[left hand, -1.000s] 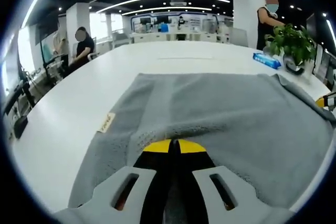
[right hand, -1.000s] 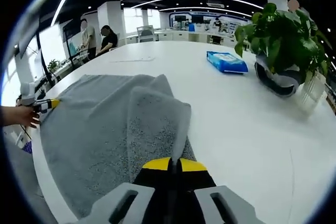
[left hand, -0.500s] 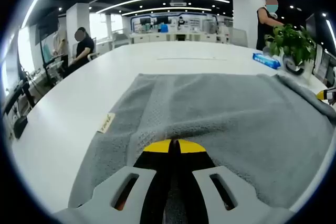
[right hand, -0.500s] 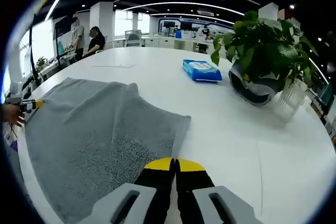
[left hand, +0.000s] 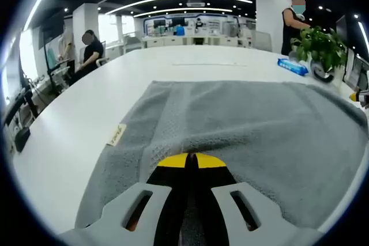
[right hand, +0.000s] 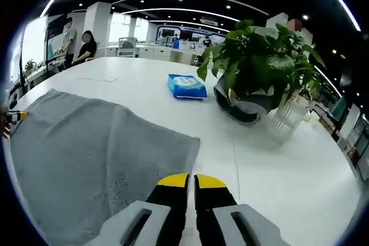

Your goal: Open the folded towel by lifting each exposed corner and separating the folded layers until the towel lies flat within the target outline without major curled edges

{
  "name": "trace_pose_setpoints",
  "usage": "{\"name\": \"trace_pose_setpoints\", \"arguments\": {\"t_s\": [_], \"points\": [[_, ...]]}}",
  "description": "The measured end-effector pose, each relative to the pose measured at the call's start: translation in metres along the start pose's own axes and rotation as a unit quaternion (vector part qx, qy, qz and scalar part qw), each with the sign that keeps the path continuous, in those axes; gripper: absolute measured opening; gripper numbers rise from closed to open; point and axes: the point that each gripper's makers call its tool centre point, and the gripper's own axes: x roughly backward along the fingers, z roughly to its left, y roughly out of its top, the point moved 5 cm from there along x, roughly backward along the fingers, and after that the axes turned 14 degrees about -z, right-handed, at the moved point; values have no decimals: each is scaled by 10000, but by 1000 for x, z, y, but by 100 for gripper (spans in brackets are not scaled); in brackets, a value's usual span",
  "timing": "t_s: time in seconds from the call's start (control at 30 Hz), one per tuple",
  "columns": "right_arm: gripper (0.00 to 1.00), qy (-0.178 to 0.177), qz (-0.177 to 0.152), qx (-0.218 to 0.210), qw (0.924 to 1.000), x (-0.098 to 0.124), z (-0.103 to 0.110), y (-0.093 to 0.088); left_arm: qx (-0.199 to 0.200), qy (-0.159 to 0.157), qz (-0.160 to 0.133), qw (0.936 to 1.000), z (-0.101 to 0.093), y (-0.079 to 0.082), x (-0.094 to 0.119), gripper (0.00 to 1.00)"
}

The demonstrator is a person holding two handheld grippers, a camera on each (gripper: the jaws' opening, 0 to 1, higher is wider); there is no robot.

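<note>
Left gripper view: the gray towel [left hand: 242, 136] lies spread on the white desk [left hand: 86, 108], reaching from the near edge out toward the middle. The left tongs [left hand: 191, 160] have their yellow tips pressed together on the towel's near edge, which bunches up slightly between them; closed on the cloth. A small tan label [left hand: 116, 134] sits on the towel's left border. The far edge lies straight and flat.

Beyond the towel, a blue packet [left hand: 293, 65] and a potted plant [left hand: 318, 50] stand near the desk's far right side. A person in dark clothes [left hand: 90, 53] sits at the far left; another person [left hand: 293, 24] stands behind the plant.

Right gripper view: the right tongs [right hand: 190, 182] have their yellow tips nearly touching with a thin gap, nothing between them; they hover at the towel's [right hand: 92, 154] right edge, over cloth and bare desk [right hand: 277, 171]. The towel lies flat, its corner pointing toward the plant [right hand: 259, 73]. The blue packet [right hand: 185, 86] rests just beside the plant's dark pot. The left tongs' yellow tip [right hand: 16, 116] shows at the towel's far left edge.
</note>
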Motion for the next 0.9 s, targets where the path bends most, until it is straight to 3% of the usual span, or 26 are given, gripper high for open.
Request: {"name": "trace_pose_setpoints", "arguments": {"t_s": [0.17,0.3,0.47,0.67,0.9], "points": [[12,191,3,-440,9988,6,16,3,1,-13,16,10000,0,0,0,2],[12,569,89,-367,9977,10,44,-2,-227,-101,145,9996,-1,2,-1,2],[19,1013,583,-436,9922,6,73,-25,-304,-269,334,9986,1,4,-3,2],[25,946,600,-574,9920,0,74,-31,-523,-534,603,9954,1,7,-7,3],[31,934,494,-631,9924,-8,68,-30,-779,-556,614,9935,1,10,-13,3]]}}
